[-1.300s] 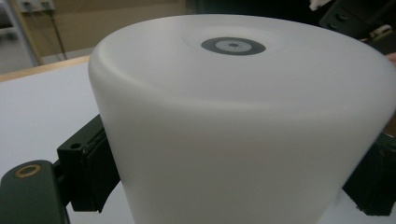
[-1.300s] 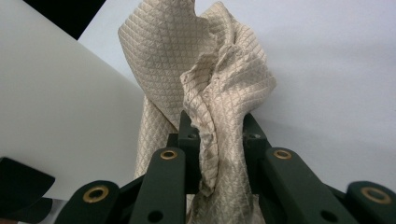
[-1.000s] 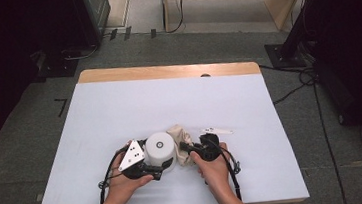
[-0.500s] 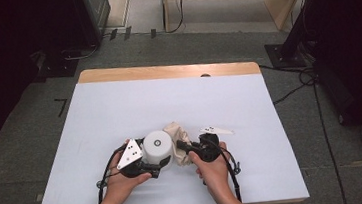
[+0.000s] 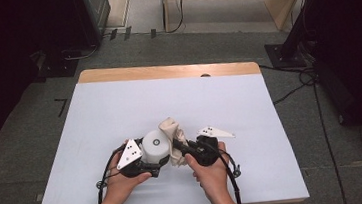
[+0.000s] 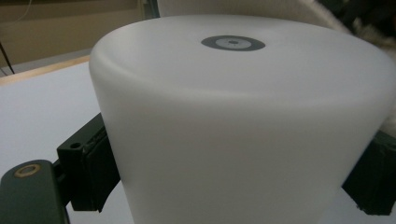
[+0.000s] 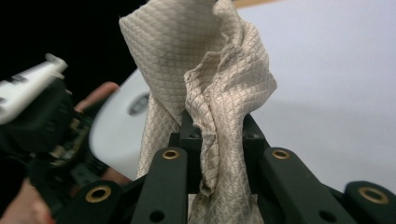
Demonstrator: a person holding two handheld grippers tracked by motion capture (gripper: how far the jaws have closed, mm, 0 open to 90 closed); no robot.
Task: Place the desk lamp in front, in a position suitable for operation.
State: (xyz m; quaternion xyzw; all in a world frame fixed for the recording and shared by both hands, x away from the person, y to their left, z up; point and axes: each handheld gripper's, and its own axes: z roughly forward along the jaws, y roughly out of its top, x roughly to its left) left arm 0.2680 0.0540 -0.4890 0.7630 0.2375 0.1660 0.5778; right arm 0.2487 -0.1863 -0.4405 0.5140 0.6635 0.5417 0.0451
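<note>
No legible text, label, brand, number or sign is found on any surface; the white cup (image 6: 243, 121) bears only a grey ring mark on its upturned base, without lettering.

high view looks down, far; gripper views close; all share white cup (image 5: 154, 147) beside cloth (image 7: 219, 93).

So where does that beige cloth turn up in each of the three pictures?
High view: the beige cloth stands bunched at lower centre, between the white cup and the right hand-held gripper.
Left gripper view: a scrap of it at the top right corner, behind the cup.
Right gripper view: centre, rising from the shut jaws.
Shared landmark: the grey ring on the cup's top.
</note>
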